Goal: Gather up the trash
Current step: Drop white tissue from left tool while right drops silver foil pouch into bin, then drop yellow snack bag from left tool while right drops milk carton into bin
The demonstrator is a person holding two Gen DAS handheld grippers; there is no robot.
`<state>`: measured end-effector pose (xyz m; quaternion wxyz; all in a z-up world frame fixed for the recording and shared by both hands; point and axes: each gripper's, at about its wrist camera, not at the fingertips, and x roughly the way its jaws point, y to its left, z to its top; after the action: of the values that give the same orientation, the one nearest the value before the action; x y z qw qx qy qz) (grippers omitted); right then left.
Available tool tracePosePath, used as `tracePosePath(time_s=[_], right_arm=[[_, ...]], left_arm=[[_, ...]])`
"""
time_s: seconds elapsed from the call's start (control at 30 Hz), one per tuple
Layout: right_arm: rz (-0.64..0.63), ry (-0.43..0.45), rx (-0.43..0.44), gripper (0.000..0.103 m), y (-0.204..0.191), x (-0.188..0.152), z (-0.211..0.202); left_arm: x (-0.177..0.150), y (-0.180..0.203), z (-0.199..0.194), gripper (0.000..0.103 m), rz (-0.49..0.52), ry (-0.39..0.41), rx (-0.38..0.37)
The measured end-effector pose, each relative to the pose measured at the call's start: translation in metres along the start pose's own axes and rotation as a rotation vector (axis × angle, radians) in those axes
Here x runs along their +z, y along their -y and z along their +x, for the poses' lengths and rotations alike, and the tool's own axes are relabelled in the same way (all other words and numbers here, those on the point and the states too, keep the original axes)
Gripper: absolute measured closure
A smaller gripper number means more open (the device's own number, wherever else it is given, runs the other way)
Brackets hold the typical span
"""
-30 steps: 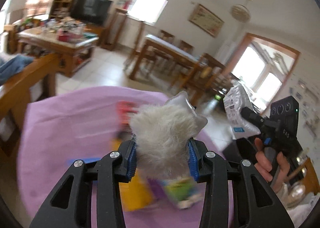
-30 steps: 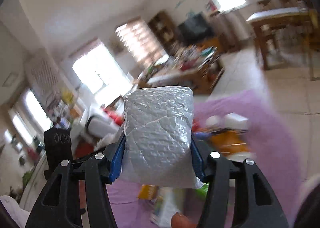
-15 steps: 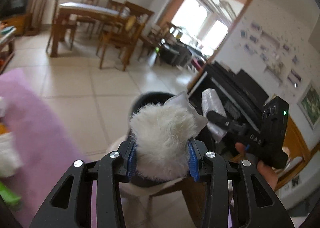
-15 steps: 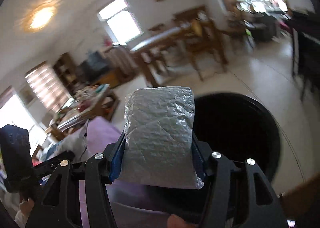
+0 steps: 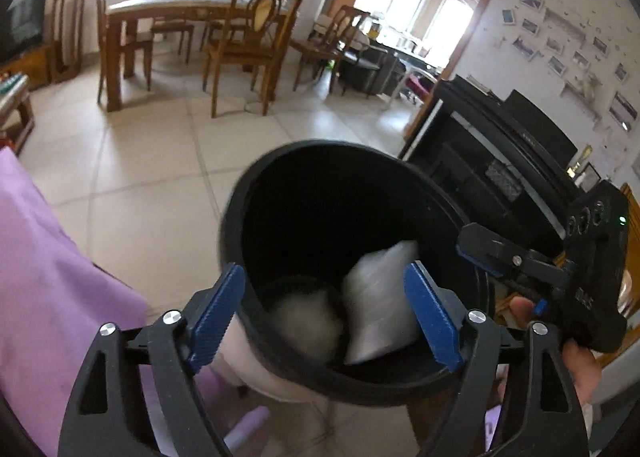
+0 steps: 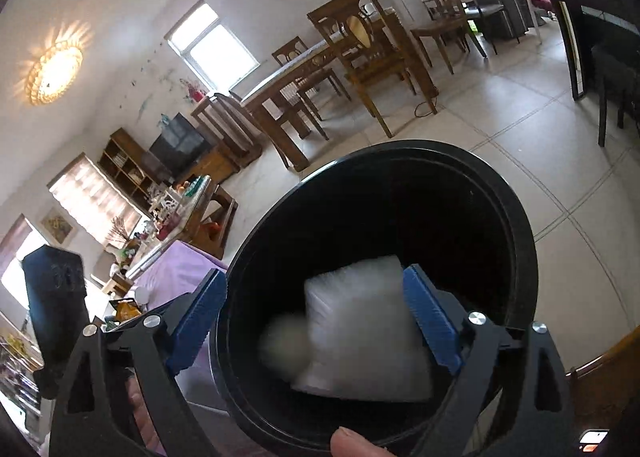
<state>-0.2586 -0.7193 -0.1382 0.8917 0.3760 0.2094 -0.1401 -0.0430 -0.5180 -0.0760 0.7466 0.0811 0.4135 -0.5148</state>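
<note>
A black round trash bin (image 5: 320, 161) stands on the tiled floor right below both grippers; it also shows in the right wrist view (image 6: 516, 217). Inside it are a fluffy white ball (image 5: 306, 321) and a crinkled silver-white plastic packet (image 5: 380, 297), both blurred; they also show in the right wrist view, the ball (image 6: 284, 345) left of the packet (image 6: 360, 329). My left gripper (image 5: 324, 313) is open and empty over the bin mouth. My right gripper (image 6: 316, 317) is open and empty over the bin, and shows at the right of the left wrist view (image 5: 516, 261).
A table with a purple cloth (image 5: 48, 289) stands at the left of the bin. A wooden dining table and chairs (image 5: 192, 33) stand across the tiled floor. A black piano (image 5: 500, 145) is at the right. A cluttered coffee table (image 6: 188, 201) is far left.
Both grippers swung from the purple table to over the bin and opened. The fluffy ball and the silver packet have left the jaws and are now inside the bin.
</note>
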Motion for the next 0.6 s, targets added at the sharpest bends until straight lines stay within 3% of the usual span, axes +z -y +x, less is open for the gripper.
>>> tracePosePath(time_s=[0.2,0.3,0.47,0.6], right_arm=[[-0.042,0.0,0.011,0.014,-0.025,-0.002,0.003],[-0.119,-0.025,0.045,0.014,-0.066,-0.012,0.011],[-0.295,-0.112,0.167,0.014,-0.158,-0.047,0.039],[-0.449,-0.204,0.293,0.014,-0.237,-0.087,0.065]], left_arm=[[-0.019,-0.015,-0.085,0.021,-0.022,0.074,0.006],[-0.037,-0.029,-0.133,0.021,-0.048,0.129,0.039],[-0.086,-0.083,-0.222,0.021,-0.143,0.22,0.152],[-0.132,-0.145,-0.294,0.021,-0.26,0.26,0.302]])
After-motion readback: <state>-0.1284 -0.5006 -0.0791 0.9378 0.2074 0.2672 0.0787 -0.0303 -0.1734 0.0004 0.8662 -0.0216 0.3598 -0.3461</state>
